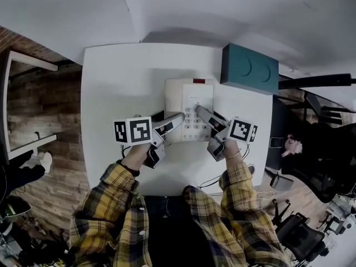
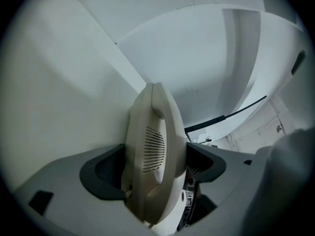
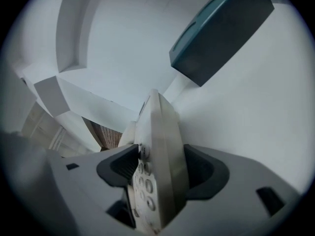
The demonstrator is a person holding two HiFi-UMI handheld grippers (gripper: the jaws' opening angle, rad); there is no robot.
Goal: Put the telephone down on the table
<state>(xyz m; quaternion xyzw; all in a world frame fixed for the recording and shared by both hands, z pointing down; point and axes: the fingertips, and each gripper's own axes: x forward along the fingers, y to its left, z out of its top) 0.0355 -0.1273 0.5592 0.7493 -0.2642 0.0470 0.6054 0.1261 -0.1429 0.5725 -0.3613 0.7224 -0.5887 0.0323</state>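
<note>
A beige telephone point(image 1: 192, 102) with a keypad lies flat on the white table point(image 1: 119, 82), its handset point(image 1: 173, 100) along its left side. My left gripper point(image 1: 177, 119) reaches the phone's near left corner. In the left gripper view it point(image 2: 155, 168) is shut on the handset point(image 2: 152, 151), with both dark pads against its sides. My right gripper point(image 1: 201, 112) sits at the near right part of the keypad. In the right gripper view the phone body's edge point(image 3: 156, 141) stands between the jaws of that gripper point(image 3: 157, 170), which are spread wide and look open around it.
A teal box point(image 1: 249, 68) stands on the table at the back right, close behind the phone, and shows as well in the right gripper view point(image 3: 221, 31). A thin cable point(image 1: 214, 181) trails off the near table edge. Office chairs point(image 1: 303, 235) stand on the floor at right.
</note>
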